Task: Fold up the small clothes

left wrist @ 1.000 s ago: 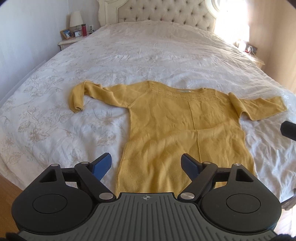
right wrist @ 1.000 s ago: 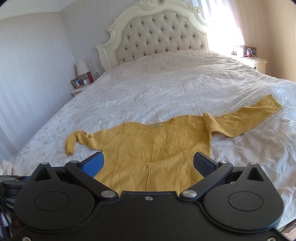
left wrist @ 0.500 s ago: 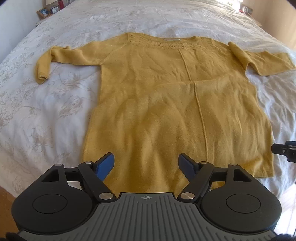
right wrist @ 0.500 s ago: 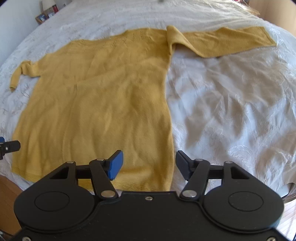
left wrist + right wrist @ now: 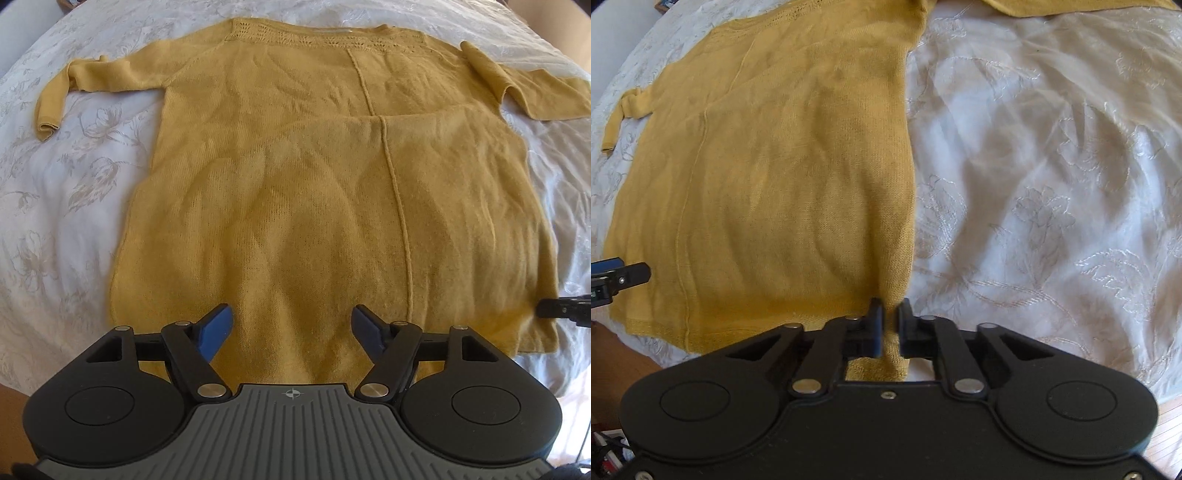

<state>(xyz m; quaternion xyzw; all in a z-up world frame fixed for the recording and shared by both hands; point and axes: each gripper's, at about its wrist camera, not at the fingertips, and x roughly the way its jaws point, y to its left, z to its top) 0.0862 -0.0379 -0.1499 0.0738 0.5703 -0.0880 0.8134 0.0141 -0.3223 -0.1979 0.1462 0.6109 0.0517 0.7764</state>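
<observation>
A mustard-yellow knit sweater point(image 5: 332, 184) lies flat on the bed, neckline far, hem near, with a fold line across its body. My left gripper point(image 5: 291, 312) hovers just over the hem left of the centre seam. Its jaws are closing, the blue pads stand apart, and fabric lies beneath them unpinched. My right gripper point(image 5: 890, 306) is shut on the sweater point(image 5: 775, 166) at its right side edge near the hem corner. A pinch of knit stands up between the pads. One of the right gripper's fingers point(image 5: 561, 312) shows at the sweater's right edge.
The white embroidered bedspread point(image 5: 1052, 184) stretches wide to the right of the sweater, wrinkled. The left sleeve point(image 5: 55, 96) bends down at its cuff, and the right sleeve point(image 5: 535, 92) runs out to the right. Wooden floor point(image 5: 1167, 424) shows past the bed's near edge.
Both grippers have dropped toward the sweater's hem and tilted downward. The right gripper went from wide open to shut on the sweater's right edge. The left jaws narrowed slightly.
</observation>
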